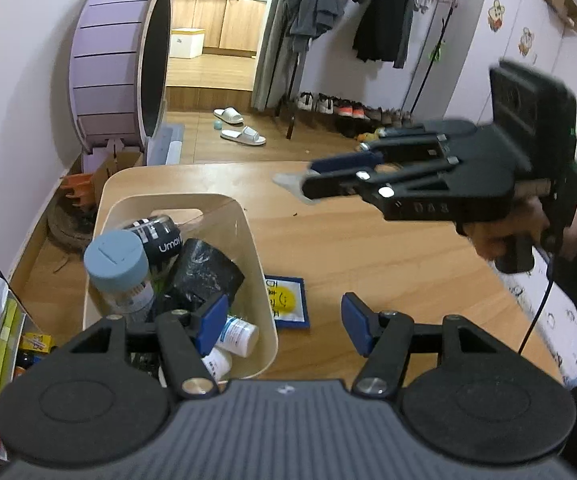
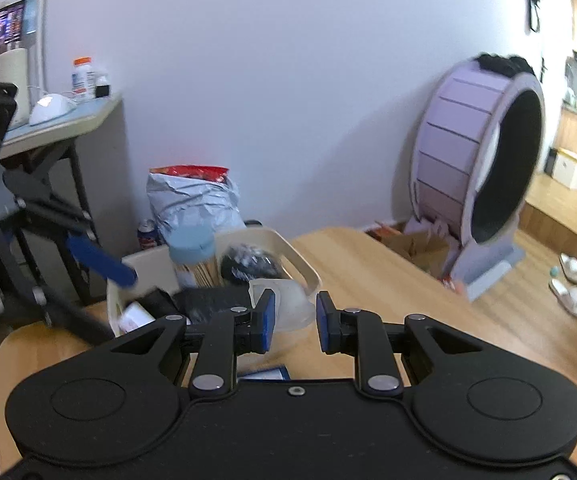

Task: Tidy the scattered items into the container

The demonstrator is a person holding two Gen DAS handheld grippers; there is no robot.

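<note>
Bin (image 1: 266, 344) at the counter's (image 1: 368, 248) left end already holds a jar (image 1: 116, 268), bottles and a black pouch. Beside it lies a blue packet (image 1: 288, 300), probably next, under the spread, empty left tool (image 1: 282, 322). Right tool (image 1: 308, 178), fingers slightly parted, seems to carry a clear piece (image 2: 284, 300) binward; whether it grips it I cannot tell.

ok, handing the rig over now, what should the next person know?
Left claw: open, empty, at the near edge of the bin.
Right claw: over the table, clear plastic piece at its tips; grip unclear.
Done: blue-lidded jar, black can, black bag, white bottles in the bin.
Left: blue-edged packet on the table beside the bin, plus the plastic piece.
</note>
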